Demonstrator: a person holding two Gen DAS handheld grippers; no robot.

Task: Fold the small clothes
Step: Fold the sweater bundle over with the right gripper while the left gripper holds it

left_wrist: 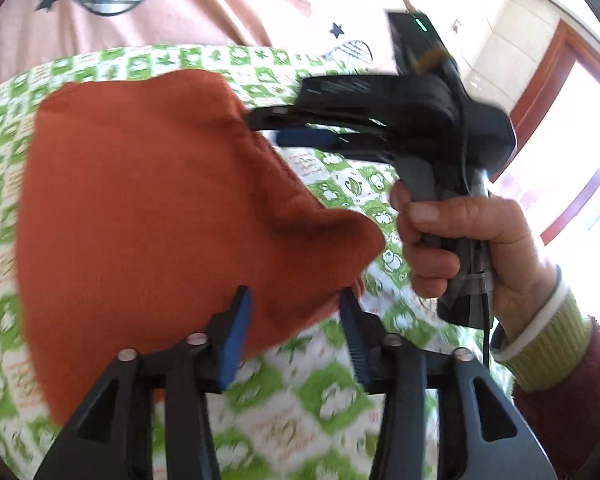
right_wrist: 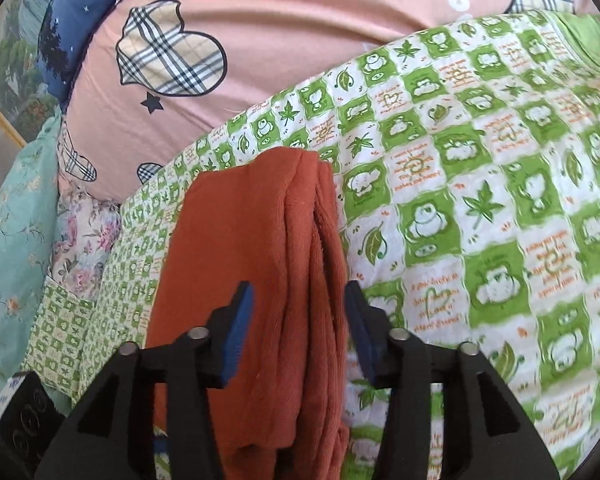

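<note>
The left tool (left_wrist: pixel 296 304) sits nearest the lens in the left wrist view. Its jaws stand partly apart, and the near edge of the rust-orange garment (left_wrist: pixel 148 200) lies between the blue pads (left_wrist: pixel 236 336). The cloth appears to brush the right-hand pad, but neither pad presses on it. The tool is therefore open and holds nothing.

The right tool (right_wrist: pixel 300 300) shows the same condition in the right wrist view. Its jaws stand partly apart and straddle the stacked fold edges of the garment, with a gap visible at each pad. In the left wrist view the right tool reaches the far corner of the garment, gripped by a hand (left_wrist: pixel 456 240) with a green knitted cuff (left_wrist: pixel 548 344).

The garment lies folded into several layers on the green-and-white checked quilt (right_wrist: pixel 480 208) that covers the bed. A pink pillow (right_wrist: pixel 280 48) lies beyond it.

Probable faults from this state:

- Layer slip. The fabric looks thick and plush, and the fold edges are unevenly aligned. Withdrawing either tool while a pad touches the cloth could drag the top layer and open the fold.
- Spring-back. The raised corner nearest the left tool may lift once unsupported.
- Partial grasp. Closing on only some layers would separate the stack.
- Quilt pickup. A low approach could pinch the soft quilt along with the garment.
</note>
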